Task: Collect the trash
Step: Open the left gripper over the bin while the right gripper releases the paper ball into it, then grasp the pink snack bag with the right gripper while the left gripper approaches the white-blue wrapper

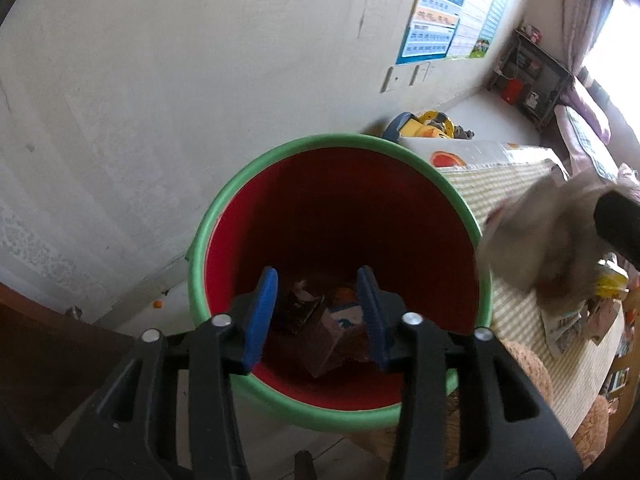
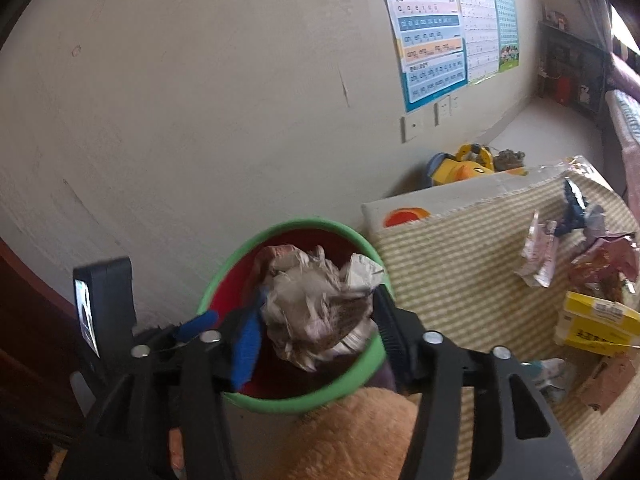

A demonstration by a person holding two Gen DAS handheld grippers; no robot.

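A red bin with a green rim (image 1: 224, 200) stands by the wall; it also shows in the right wrist view (image 2: 304, 226). Wrappers and a small carton (image 1: 336, 332) lie at its bottom. My left gripper (image 1: 320, 316) is open and empty, held over the bin's mouth. My right gripper (image 2: 316, 320) is shut on a crumpled ball of paper (image 2: 316, 304), held above the bin's near edge. That paper (image 1: 540, 232) appears blurred at the right of the left wrist view. More trash lies on the striped mat (image 2: 460, 248): wrappers (image 2: 540, 256) and a yellow box (image 2: 596, 320).
A white box with an orange print (image 2: 404, 208) sits behind the bin. A yellow toy (image 2: 464, 168) lies by the wall. A brown plush toy (image 2: 352, 436) is under my right gripper. Posters (image 2: 432, 32) hang on the wall. A dark shelf (image 1: 532, 76) stands far off.
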